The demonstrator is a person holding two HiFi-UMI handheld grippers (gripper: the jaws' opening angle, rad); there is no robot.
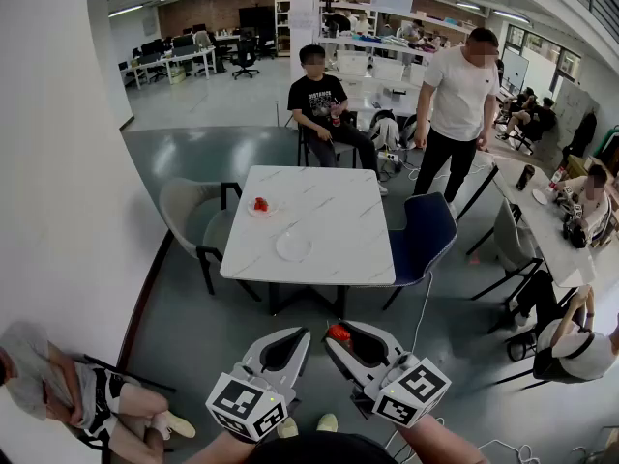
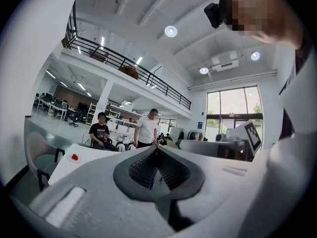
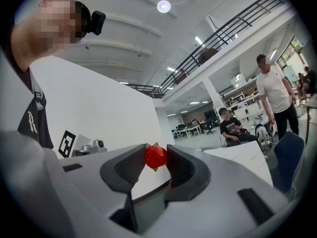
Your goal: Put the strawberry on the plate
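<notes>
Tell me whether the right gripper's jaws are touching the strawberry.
Touching. The right gripper view shows the strawberry pinched in mid-air between the right gripper jaws, with both inner faces pressed against its sides.

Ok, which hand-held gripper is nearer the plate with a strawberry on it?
Left, slightly. The left hand-held gripper hangs nearly in line with the plate; the right hand-held gripper is farther right.

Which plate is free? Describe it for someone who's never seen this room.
On the white table ahead, two small round plates sit left of centre. The free plate is the nearer one, by the front edge; the farther plate already holds a red strawberry.
</notes>
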